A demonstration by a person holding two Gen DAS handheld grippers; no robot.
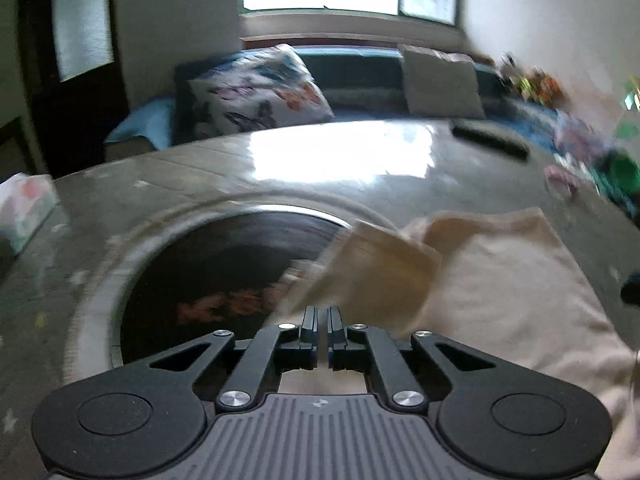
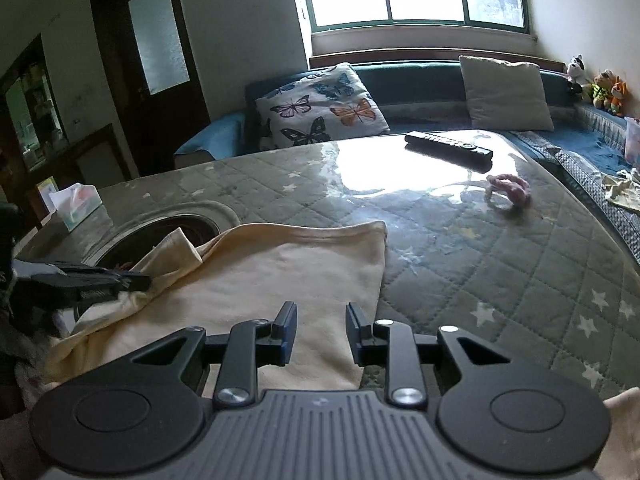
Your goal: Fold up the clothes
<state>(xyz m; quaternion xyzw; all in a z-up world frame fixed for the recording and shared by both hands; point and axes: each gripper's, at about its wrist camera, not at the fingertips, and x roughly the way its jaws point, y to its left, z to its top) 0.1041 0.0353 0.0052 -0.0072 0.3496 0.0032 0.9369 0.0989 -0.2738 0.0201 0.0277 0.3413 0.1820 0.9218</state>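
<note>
Left wrist: left tool (image 1: 322,316) pinched on a lifted flap of the cream garment (image 1: 500,280), rest flat on the surface (image 1: 200,176). Right wrist: right tool (image 2: 321,316) wide, empty, over the garment (image 2: 280,280); fold mid-way, unfinished.

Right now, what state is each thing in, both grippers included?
Left gripper: shut on the cream garment's lifted edge.
Right gripper: open, empty, over the garment.
Cream garment: partly folded, one edge raised.
Remote: lying flat on table.
Pink hair tie: lying loose.
</note>
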